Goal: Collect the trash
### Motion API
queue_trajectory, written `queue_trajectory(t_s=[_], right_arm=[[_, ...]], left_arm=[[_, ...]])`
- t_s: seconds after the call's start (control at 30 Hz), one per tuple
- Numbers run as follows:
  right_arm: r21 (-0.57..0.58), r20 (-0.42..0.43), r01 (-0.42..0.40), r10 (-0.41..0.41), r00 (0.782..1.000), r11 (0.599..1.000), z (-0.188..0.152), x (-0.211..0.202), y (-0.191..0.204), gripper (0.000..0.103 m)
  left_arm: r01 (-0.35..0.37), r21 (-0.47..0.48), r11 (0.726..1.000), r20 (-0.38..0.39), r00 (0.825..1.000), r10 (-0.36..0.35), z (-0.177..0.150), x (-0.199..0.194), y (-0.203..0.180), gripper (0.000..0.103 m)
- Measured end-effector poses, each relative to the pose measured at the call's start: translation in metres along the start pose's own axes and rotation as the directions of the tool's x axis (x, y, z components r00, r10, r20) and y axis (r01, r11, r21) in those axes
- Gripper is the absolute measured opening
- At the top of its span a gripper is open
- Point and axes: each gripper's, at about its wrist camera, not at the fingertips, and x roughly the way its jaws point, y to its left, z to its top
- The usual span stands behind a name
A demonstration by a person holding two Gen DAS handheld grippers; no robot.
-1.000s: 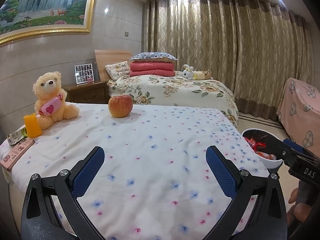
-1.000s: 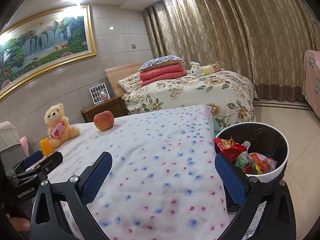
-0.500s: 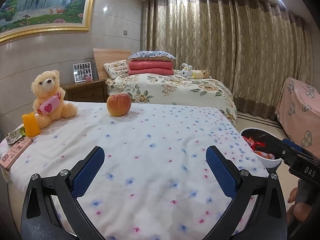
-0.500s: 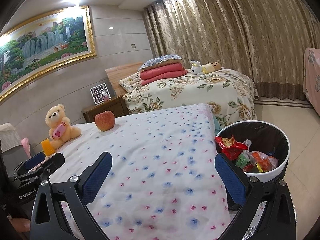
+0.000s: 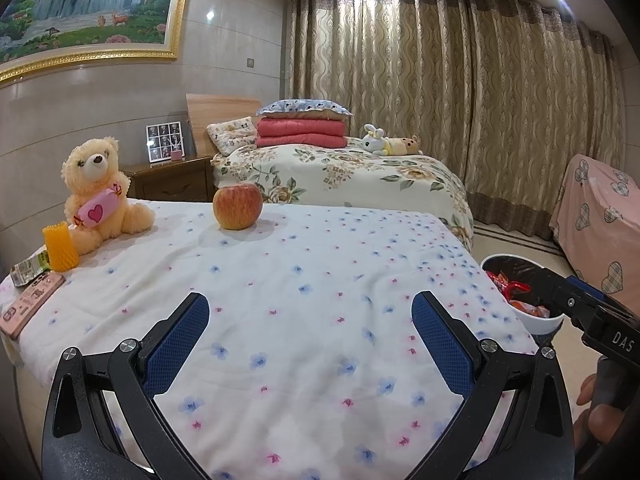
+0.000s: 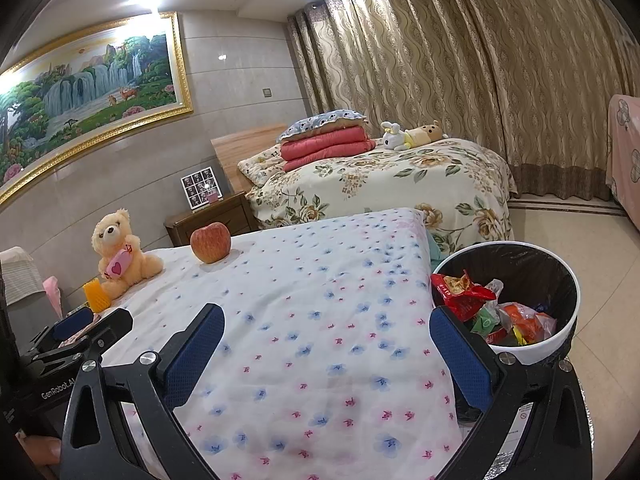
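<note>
Both grippers hovered over the near end of the flower-print bed point(image 5: 320, 280), nothing between the pads. Left gripper point(image 5: 310, 316) had its blue fingers spread wide, empty. Right gripper point(image 6: 326, 334) was likewise spread wide, empty, its right finger just beside the trash bin point(image 6: 560, 344).

The bin stood on the floor off the bed's right edge, white rim, black liner, holding a red snack wrapper point(image 6: 460, 292) plus green and orange wrappers piled inside. In the left wrist view the bin point(image 5: 540, 322) was partly hidden behind the right gripper's body.

One crumpled green-white wrapper point(image 5: 30, 270) lay at the bed's far left edge, touching an orange foam net sleeve point(image 5: 60, 248) and just beyond a pink phone point(image 5: 30, 304). Teddy bear point(image 5: 98, 192) sat on the bed behind the sleeve. Apple point(image 5: 237, 206) sat on the bed right of the bear, apart from it, well away from both grippers.
</note>
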Motion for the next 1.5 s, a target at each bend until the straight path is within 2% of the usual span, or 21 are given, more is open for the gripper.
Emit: queue_trajectory(t_s=[1.5], right_arm=[[-0.012,-0.017,0.034,-0.034,0.999,0.999,0.0007,0.0012,0.0054,0.103]], left_arm=[[0.009,0.003,1.000,-0.010,1.000,-0.009,-0.0016,0.0030,-0.0026,0.103]])
